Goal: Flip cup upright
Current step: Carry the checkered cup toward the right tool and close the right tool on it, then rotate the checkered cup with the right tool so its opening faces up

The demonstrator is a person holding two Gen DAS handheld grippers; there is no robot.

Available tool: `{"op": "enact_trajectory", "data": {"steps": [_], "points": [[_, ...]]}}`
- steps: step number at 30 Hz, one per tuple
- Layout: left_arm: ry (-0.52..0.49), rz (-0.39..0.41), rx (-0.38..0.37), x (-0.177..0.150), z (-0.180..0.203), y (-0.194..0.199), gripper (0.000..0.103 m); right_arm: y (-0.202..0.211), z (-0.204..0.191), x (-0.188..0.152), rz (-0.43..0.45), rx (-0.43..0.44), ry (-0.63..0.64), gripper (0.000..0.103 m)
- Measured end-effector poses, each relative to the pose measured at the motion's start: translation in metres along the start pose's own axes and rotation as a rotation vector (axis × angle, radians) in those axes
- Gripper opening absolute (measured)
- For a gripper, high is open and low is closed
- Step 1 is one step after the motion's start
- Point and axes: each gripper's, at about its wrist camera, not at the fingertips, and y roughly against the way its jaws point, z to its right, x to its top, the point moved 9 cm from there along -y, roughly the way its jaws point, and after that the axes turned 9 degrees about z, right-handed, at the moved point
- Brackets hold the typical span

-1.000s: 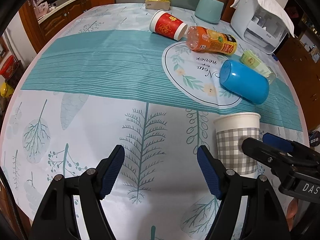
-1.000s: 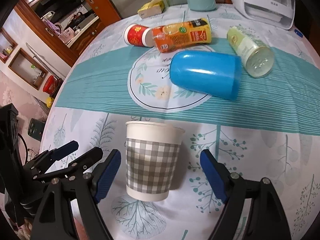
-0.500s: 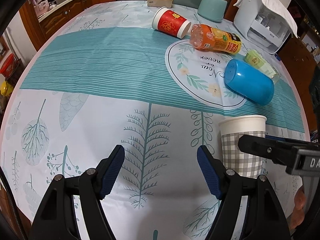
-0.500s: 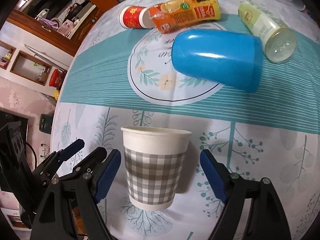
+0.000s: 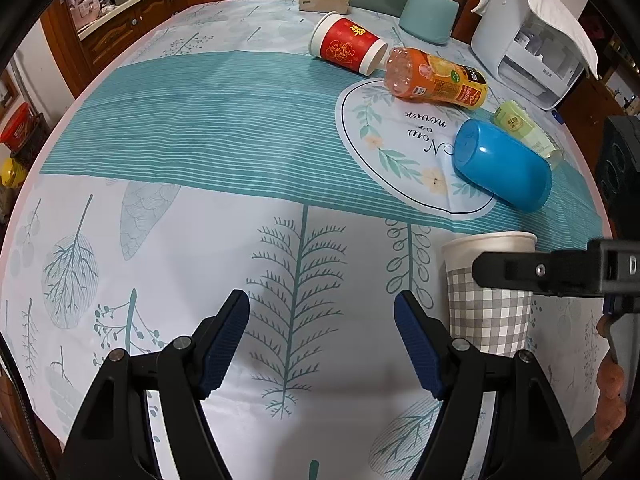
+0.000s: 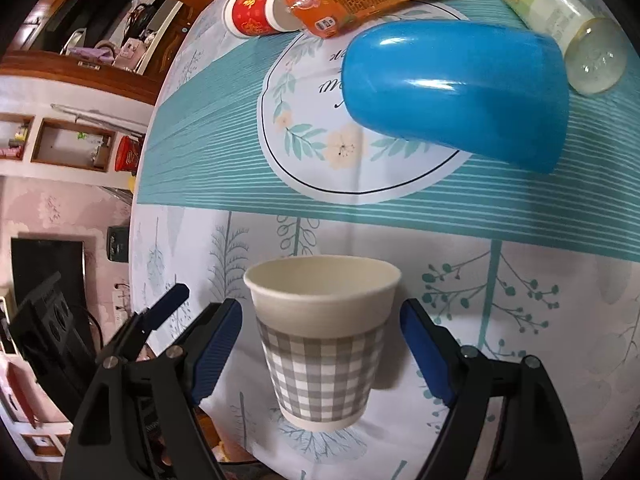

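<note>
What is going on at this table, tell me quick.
A person holds a gripper in each hand over a table strewn with tipped-over drinkware. The right gripper is open around an upright checked paper cup, its pads clear of the sides. The left gripper is open over bare cloth, holding nothing. A blue cup and a red paper cup lie on their sides beyond.

Blue cup (image 6: 456,92) lies just beyond the gingham cup (image 6: 320,344).
</note>
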Motion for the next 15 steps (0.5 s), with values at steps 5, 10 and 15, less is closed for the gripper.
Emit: {"op": "enact_trajectory", "data": {"steps": [5,10,15], "points": [[-0.001,-0.001,-0.002,-0.001,0.000,0.000,0.073,0.000,0.000,0.001,0.002,0.026,-0.009,0.065],[-0.007,0.004,-0.007,-0.002,0.004,0.003,0.073,0.014,-0.006,0.001,0.054,0.061,0.029,0.062],[-0.021,0.011,-0.015,-0.004,0.010,0.007,0.073,0.037,-0.008,0.005,0.202,0.009,0.131,0.062]]}}
